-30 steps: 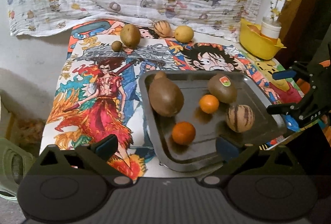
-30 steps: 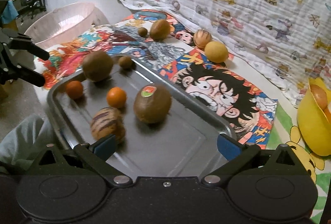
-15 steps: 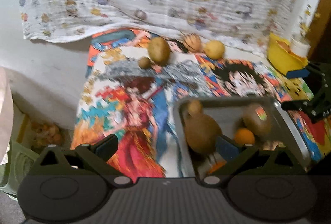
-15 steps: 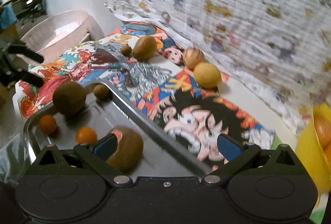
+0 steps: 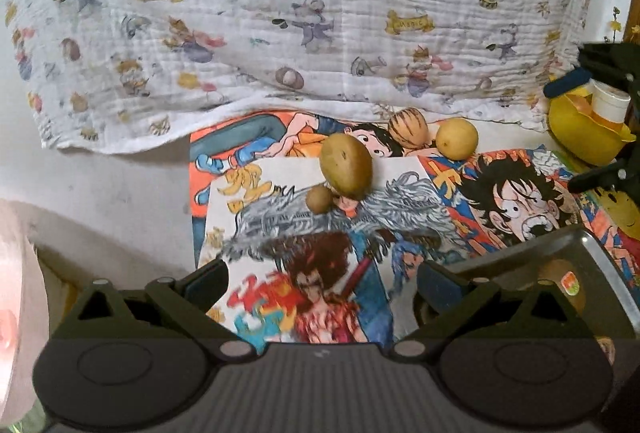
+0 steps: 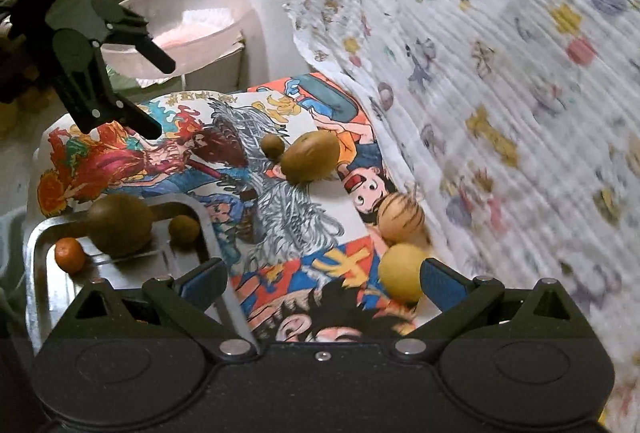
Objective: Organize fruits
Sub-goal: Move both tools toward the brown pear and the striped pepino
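Observation:
Four fruits lie loose at the back of the cartoon-print table: a large brown-yellow fruit (image 5: pixel 346 163) (image 6: pixel 310 161), a small brown one (image 5: pixel 319 199) (image 6: pixel 273 145) touching it, a striped round one (image 5: pixel 408 127) (image 6: pixel 401 217) and a yellow round one (image 5: pixel 456 138) (image 6: pixel 402 271). The metal tray (image 5: pixel 588 245) (image 6: pixel 40 245) holds a stickered kiwi (image 5: pixel 560 277), a big brown fruit (image 6: pixel 120 225), a small brown fruit (image 6: pixel 184 229) and an orange (image 6: pixel 69 255). My left gripper (image 5: pixel 322 281) (image 6: pixel 158 97) hangs open over the table's left half. My right gripper (image 6: pixel 322 281) (image 5: pixel 576 133) is open, its right finger close beside the yellow fruit.
A patterned white cloth (image 5: pixel 300 13) hangs behind the table. A yellow bowl (image 5: pixel 580 129) with a white cup (image 5: pixel 610 103) stands at the back right corner. A pink basin (image 6: pixel 180 29) sits beyond the table's left end.
Both grippers have moved off the tray toward the back of the table. The loose fruits now look nearer, and the tray has slid to the lower edge of both views.

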The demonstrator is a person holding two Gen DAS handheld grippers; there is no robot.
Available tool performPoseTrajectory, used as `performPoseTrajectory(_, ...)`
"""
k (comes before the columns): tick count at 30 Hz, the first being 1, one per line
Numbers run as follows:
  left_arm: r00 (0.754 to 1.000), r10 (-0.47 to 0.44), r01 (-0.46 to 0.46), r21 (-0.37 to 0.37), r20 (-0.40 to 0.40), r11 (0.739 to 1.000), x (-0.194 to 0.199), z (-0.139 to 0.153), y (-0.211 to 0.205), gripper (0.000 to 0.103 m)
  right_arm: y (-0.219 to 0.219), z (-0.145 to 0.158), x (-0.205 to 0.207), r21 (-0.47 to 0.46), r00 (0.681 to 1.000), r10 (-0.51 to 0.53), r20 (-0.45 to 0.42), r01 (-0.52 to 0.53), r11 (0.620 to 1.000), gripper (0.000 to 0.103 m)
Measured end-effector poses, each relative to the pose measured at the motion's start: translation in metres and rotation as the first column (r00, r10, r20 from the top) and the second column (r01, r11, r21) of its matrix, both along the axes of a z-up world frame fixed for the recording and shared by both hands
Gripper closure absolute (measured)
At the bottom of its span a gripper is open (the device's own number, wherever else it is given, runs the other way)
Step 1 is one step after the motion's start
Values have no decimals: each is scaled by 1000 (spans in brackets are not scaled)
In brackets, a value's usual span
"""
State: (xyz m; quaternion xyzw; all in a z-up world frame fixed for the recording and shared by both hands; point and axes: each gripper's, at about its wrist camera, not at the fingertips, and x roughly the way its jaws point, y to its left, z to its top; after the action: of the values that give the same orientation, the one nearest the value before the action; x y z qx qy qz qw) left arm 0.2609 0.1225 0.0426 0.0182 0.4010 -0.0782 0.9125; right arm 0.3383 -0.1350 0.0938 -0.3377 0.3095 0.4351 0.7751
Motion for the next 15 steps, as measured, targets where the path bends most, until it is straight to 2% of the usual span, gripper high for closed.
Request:
performPoseTrajectory(7,999,-39,39,11,-9,999,22,-12,4,1,17,-8,24,-46,996,87,21,-86,995,1)
performPoseTrajectory(15,996,-89,90,48,-16,995,41,-28,4,1,33,-31,35,-163,962,271,45,-261,952,1)
